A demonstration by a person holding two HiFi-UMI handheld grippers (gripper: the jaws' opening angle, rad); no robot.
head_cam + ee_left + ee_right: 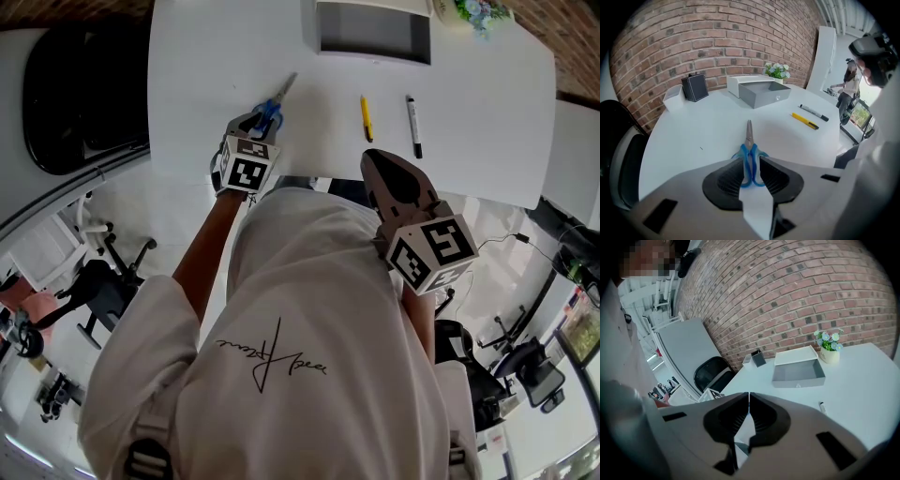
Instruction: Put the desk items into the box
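**Pick-up of a desk item.** The left gripper (750, 163), pitched steeply down over the near-left part of the round white table (206, 66), has its jaws closed on the blue-handled steel scissors (749, 154). Its ribbed pads meet the outer sides of the two handle loops. The scissors lie flat on the tabletop with the blades pointing away. Taking the handles rather than the thin blades probably gives the pads a broader, less slippery hold. The right gripper (748, 398) hangs at the table's near edge with its jaws fully together and nothing between them, presumably held clear of the working side. The open grey rectangular box (375, 54) stands at the far edge. A slim yellow cutter (367, 118) and a black-and-white marker (413, 126) lie side by side, apart, between it and the person.
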